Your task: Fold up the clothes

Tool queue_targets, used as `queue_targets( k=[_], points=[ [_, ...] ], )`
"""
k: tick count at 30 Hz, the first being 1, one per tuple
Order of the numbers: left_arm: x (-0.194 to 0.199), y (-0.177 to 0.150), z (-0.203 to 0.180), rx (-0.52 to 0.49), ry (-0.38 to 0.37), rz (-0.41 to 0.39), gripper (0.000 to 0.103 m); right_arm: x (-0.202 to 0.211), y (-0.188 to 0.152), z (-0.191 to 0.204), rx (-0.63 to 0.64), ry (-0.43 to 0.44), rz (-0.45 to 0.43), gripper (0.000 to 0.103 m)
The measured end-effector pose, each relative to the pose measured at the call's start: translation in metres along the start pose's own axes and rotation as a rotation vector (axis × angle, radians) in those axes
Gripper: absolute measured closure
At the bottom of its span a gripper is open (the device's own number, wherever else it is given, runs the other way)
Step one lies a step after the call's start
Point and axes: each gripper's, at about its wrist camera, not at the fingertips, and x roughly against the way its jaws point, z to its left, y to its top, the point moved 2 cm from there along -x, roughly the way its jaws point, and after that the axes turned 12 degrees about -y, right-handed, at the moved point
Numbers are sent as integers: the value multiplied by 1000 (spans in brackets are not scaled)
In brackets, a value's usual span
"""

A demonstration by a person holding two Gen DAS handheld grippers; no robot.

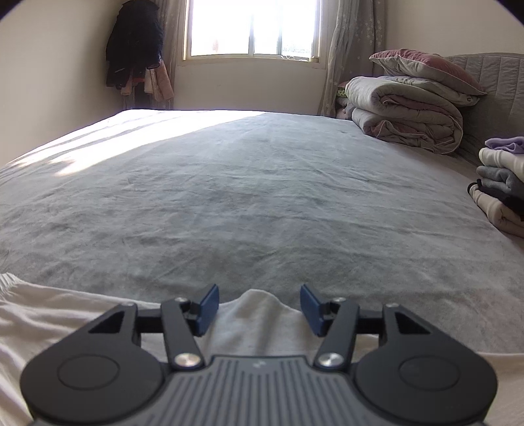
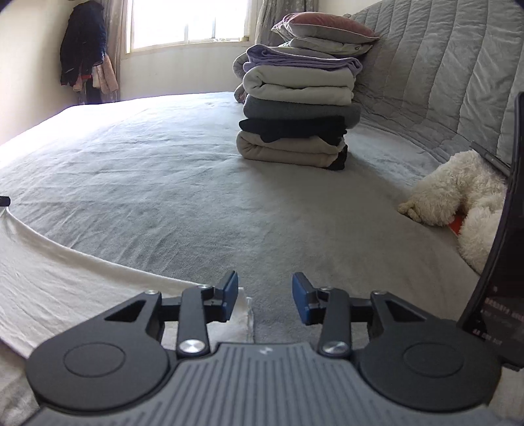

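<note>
White garment (image 2: 65, 278): lies flat along the lower left of both views, long axis left to right, corner under the right gripper.
Left gripper (image 1: 258, 308): jaws apart, straddling a raised fold.
Right gripper (image 2: 265, 301): jaws apart, over the garment's corner.
Bed (image 1: 245, 196): grey sheet.
Folded stack (image 2: 298, 108): upper middle of the right view.
Window (image 1: 252, 26): top centre.

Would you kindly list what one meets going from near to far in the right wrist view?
Right hand-held gripper → white garment on the grey bedspread → stack of folded clothes → pillows → window.
</note>
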Motion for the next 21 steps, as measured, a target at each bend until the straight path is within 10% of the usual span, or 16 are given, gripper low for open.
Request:
queue_targets(
  k=[14,21],
  points=[
    [57,-24,-69,-177,-452,-45,19,52,-19,153,33,155,-50,51],
    [61,-64,-80,-345,-473,53,18,51,-40,147,-22,90,-58,42]
  ],
)
